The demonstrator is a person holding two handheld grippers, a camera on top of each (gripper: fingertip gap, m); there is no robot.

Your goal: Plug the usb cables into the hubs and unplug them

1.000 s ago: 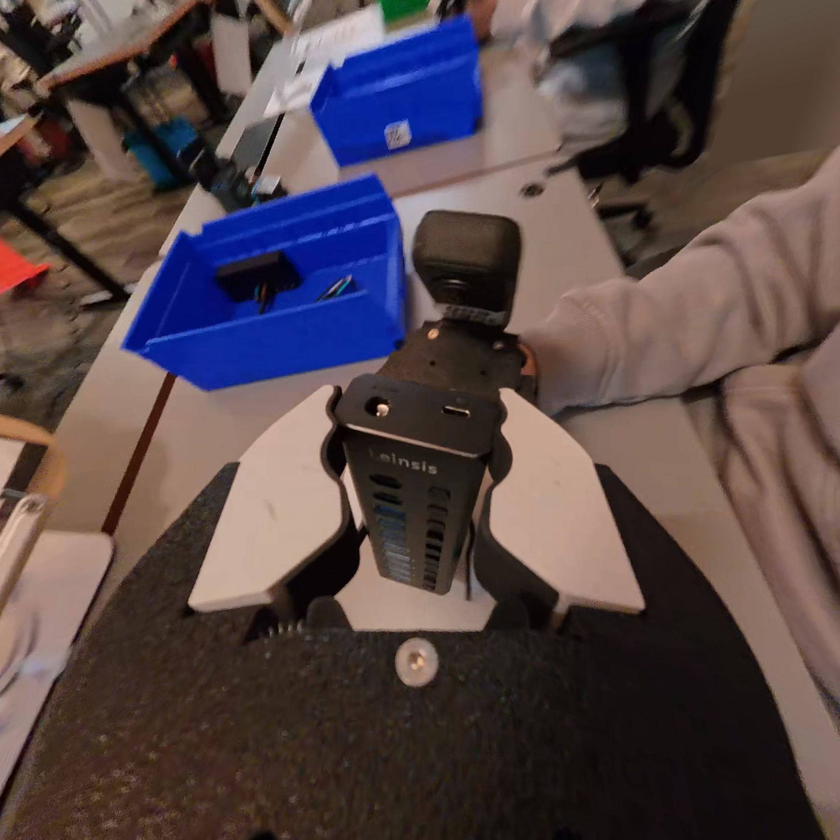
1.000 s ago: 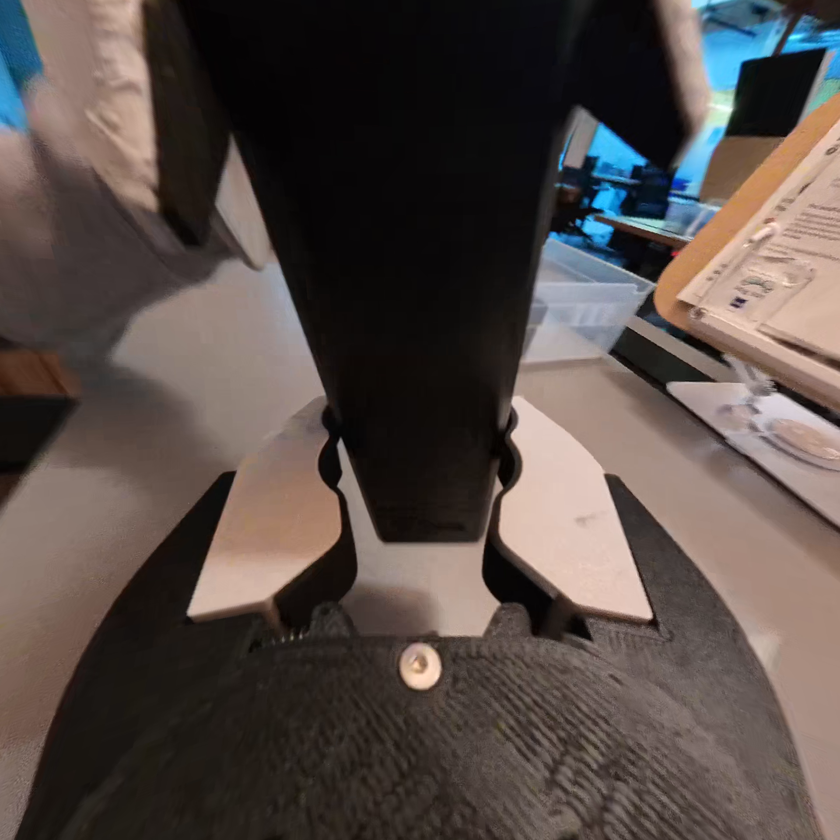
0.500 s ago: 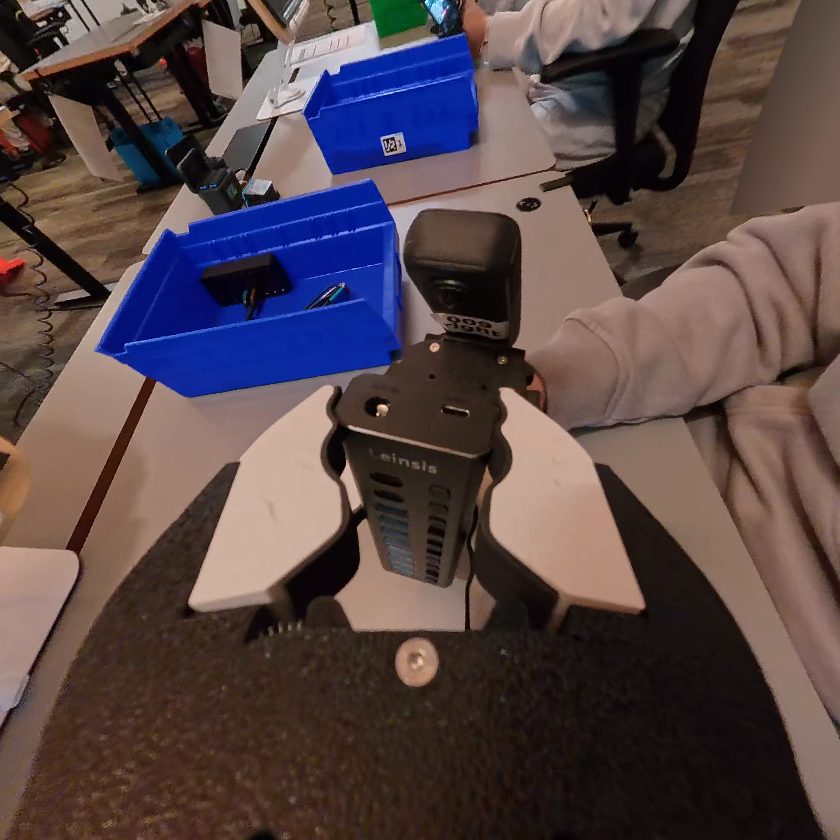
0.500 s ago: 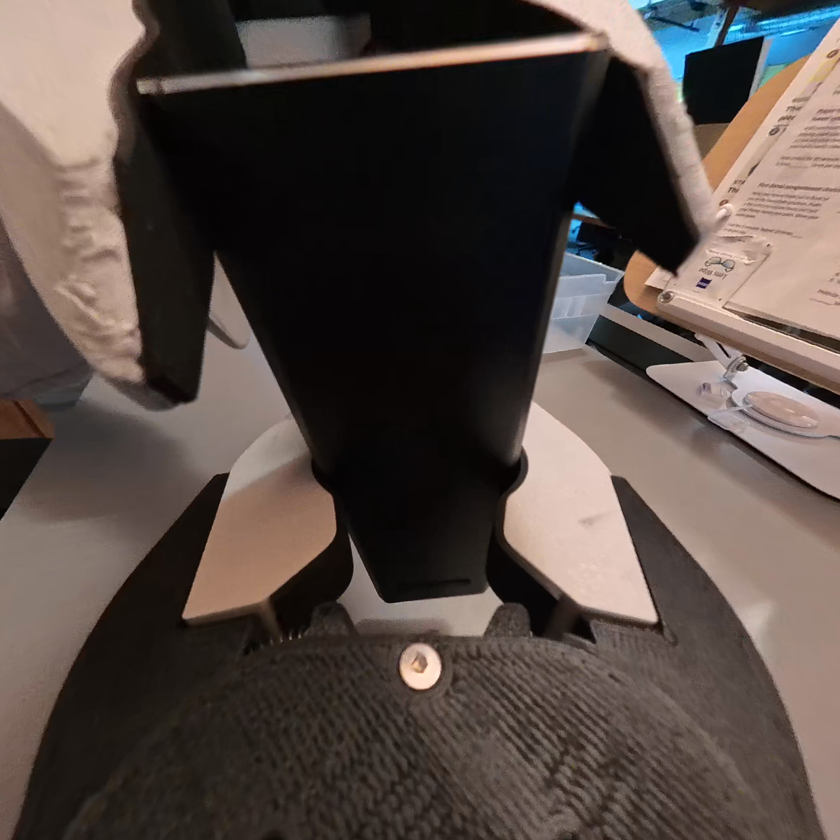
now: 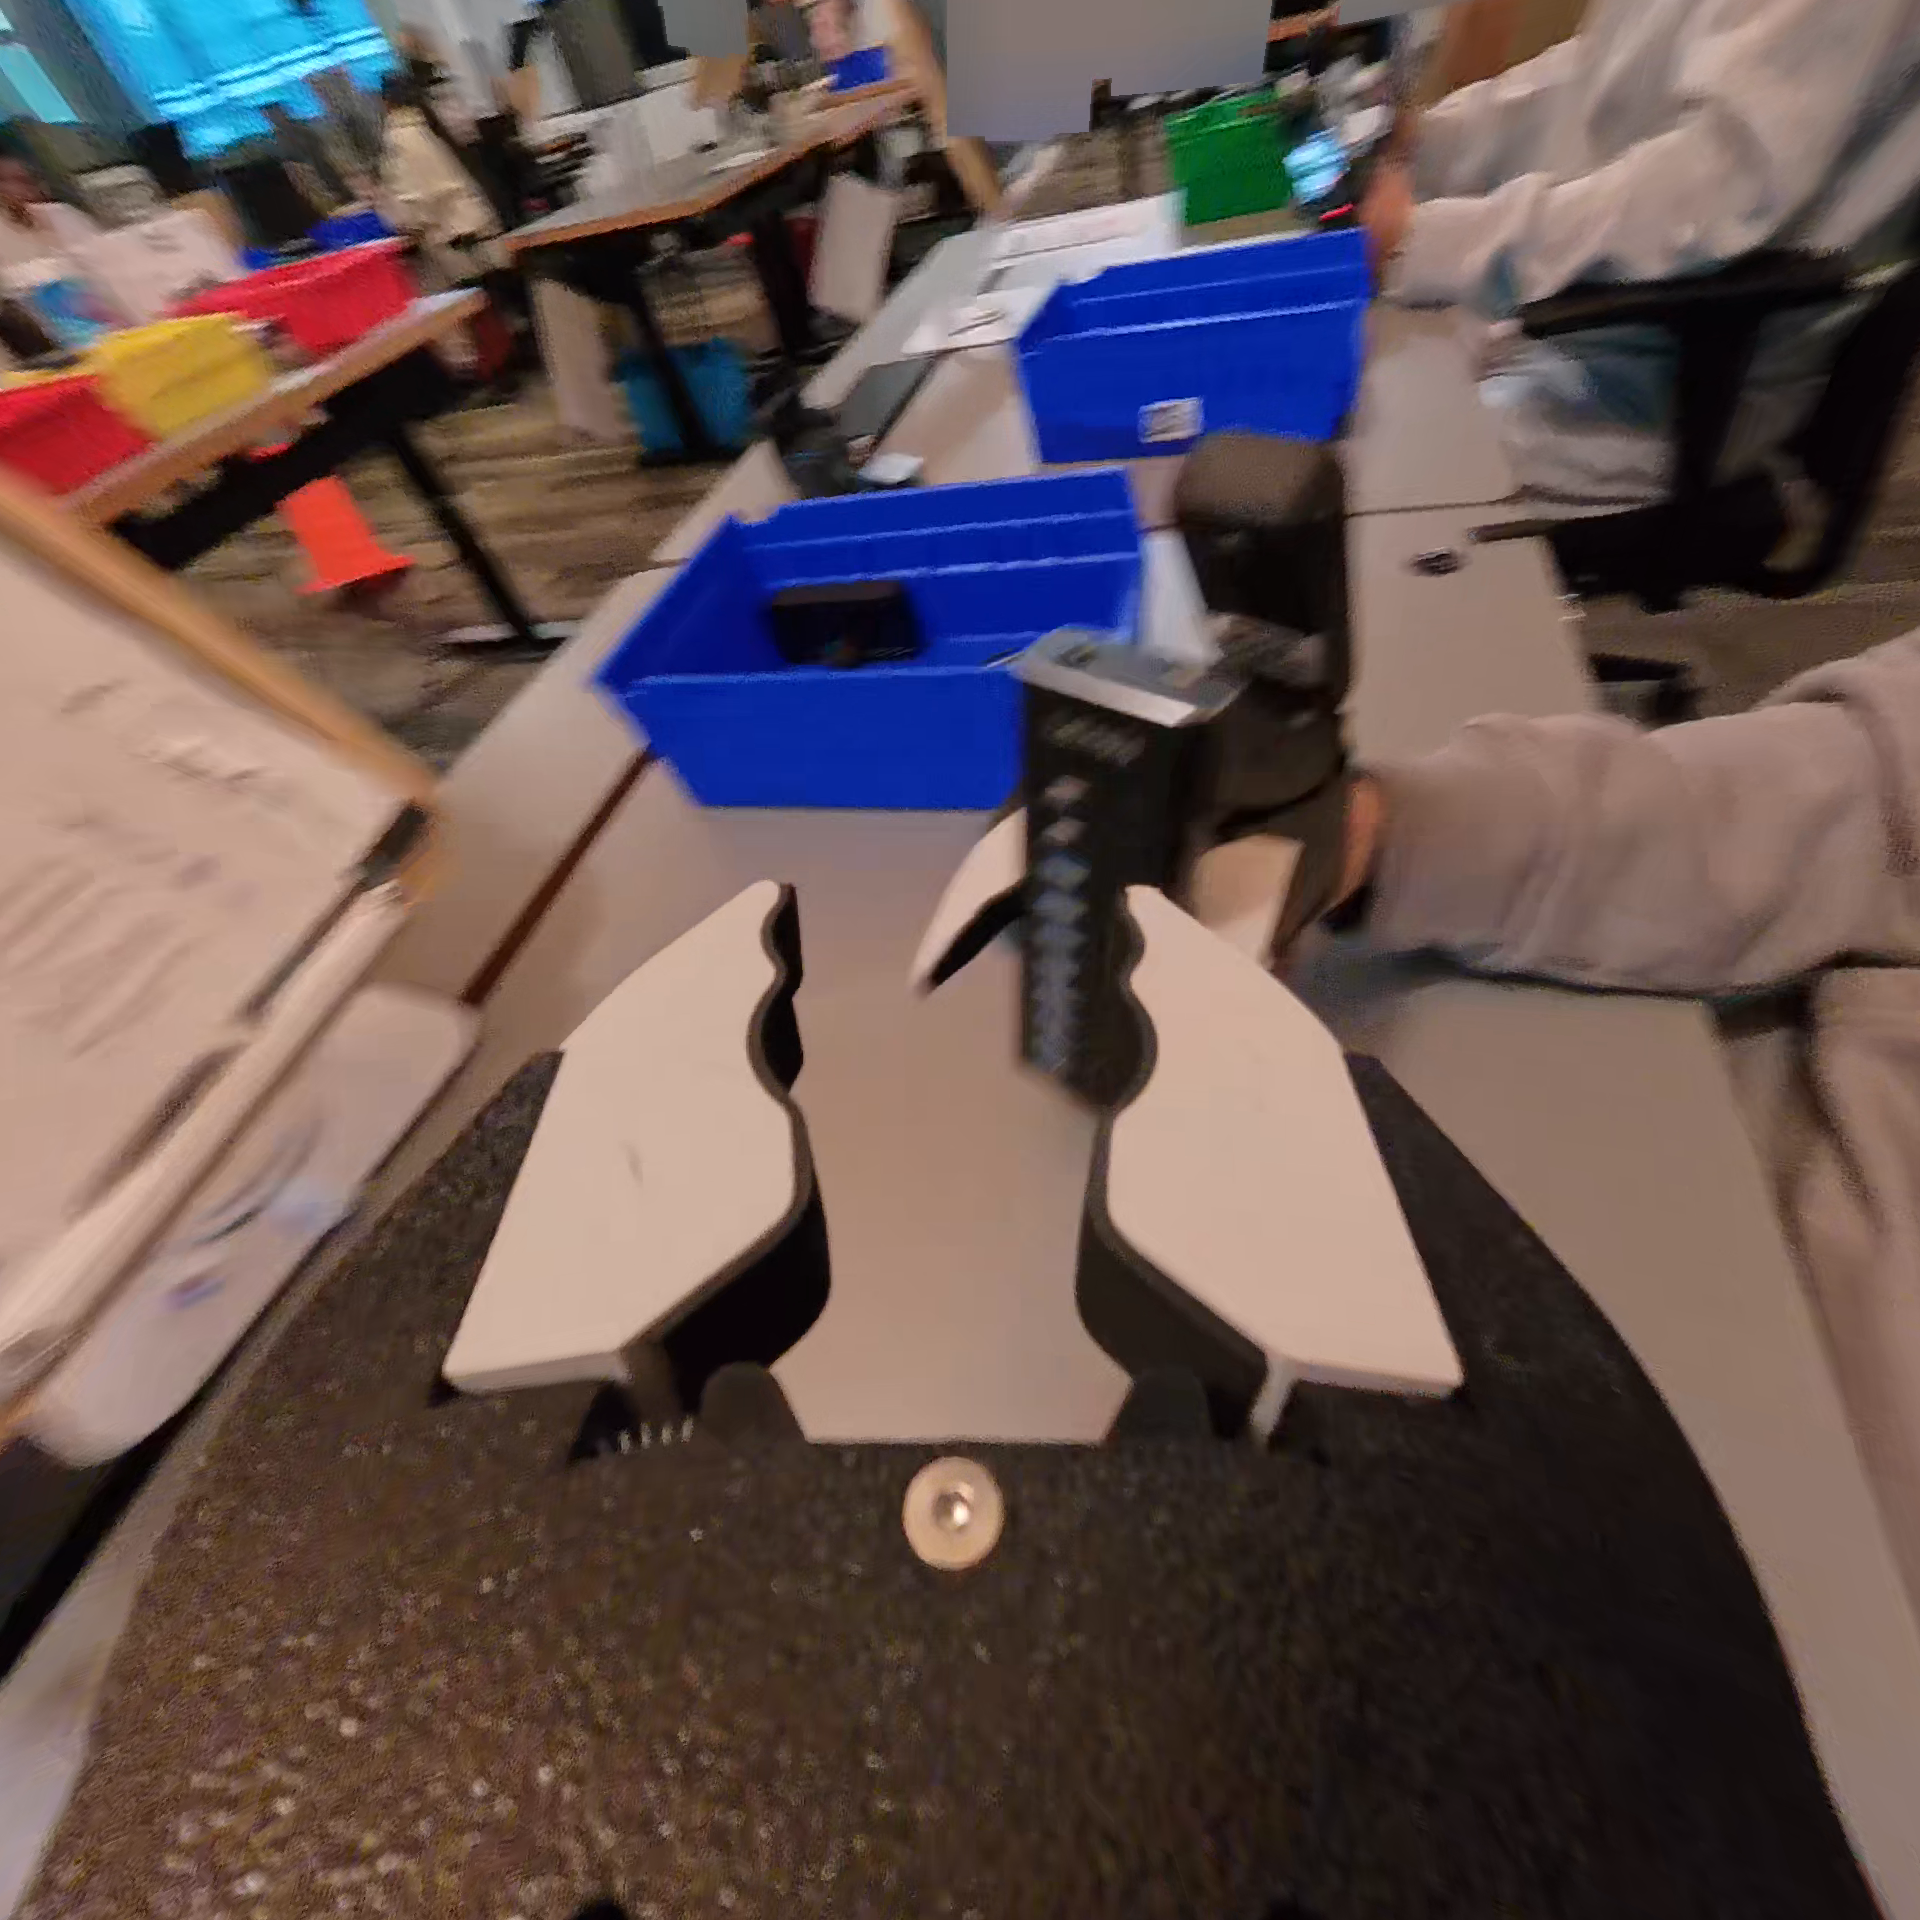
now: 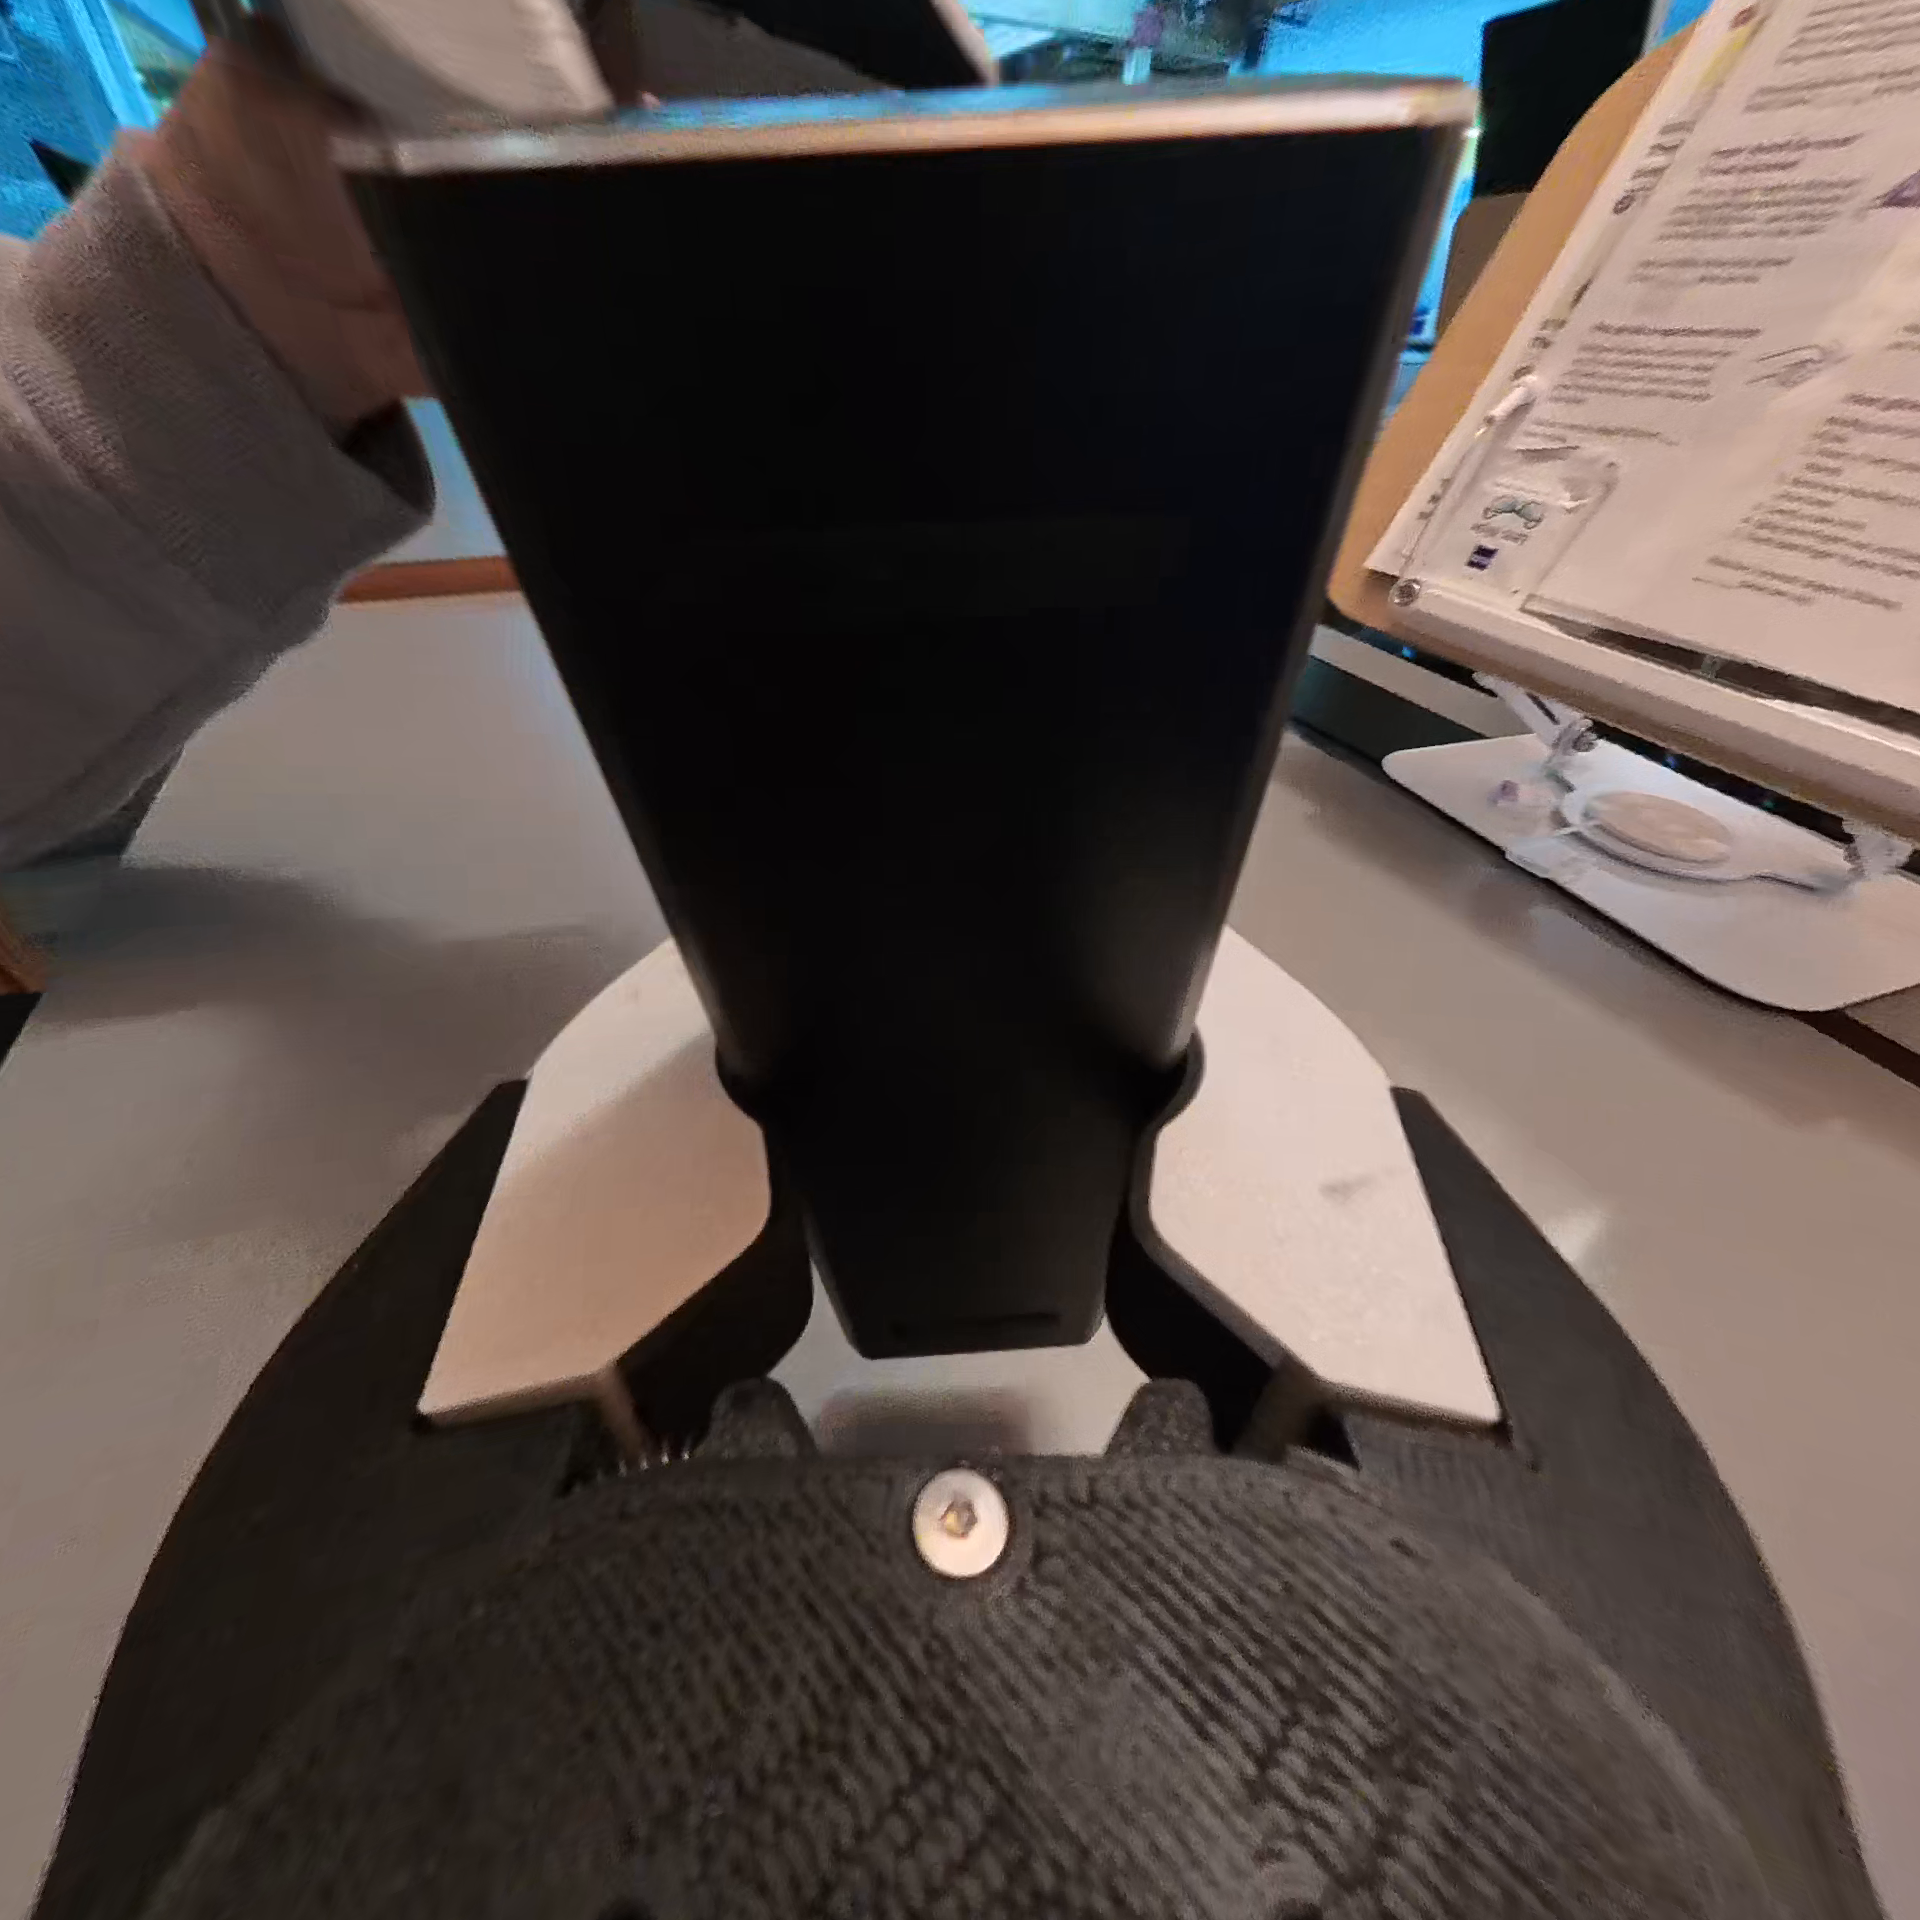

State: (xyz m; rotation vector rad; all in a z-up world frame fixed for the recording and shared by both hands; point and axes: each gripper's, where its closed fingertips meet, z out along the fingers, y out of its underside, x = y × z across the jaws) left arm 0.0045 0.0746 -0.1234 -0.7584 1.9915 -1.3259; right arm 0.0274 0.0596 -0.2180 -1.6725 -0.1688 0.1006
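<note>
A black multi-port USB hub (image 5: 1091, 810) stands upright above the grey table (image 5: 935, 1195), its row of ports facing me in the left wrist view. My left gripper (image 5: 956, 935) is open, and the hub stands by its right finger, apart from the left one. My right gripper (image 6: 956, 1070) is shut on the hub's lower end; the hub's plain black back (image 6: 914, 571) fills that view. The right gripper's white finger (image 5: 961, 914) and its black camera (image 5: 1262, 540) show behind the hub. No USB cable shows at the hub.
A blue bin (image 5: 862, 717) holding another black hub and some cables sits just beyond, with a second blue bin (image 5: 1195, 353) farther back. A tilted document stand (image 6: 1714, 416) stands at the table's side. A grey sleeve (image 5: 1621, 831) reaches in from the right.
My left gripper has opened and let go of the hub, and has shifted left. The right gripper stays shut on the hub and has slid farther onto it.
</note>
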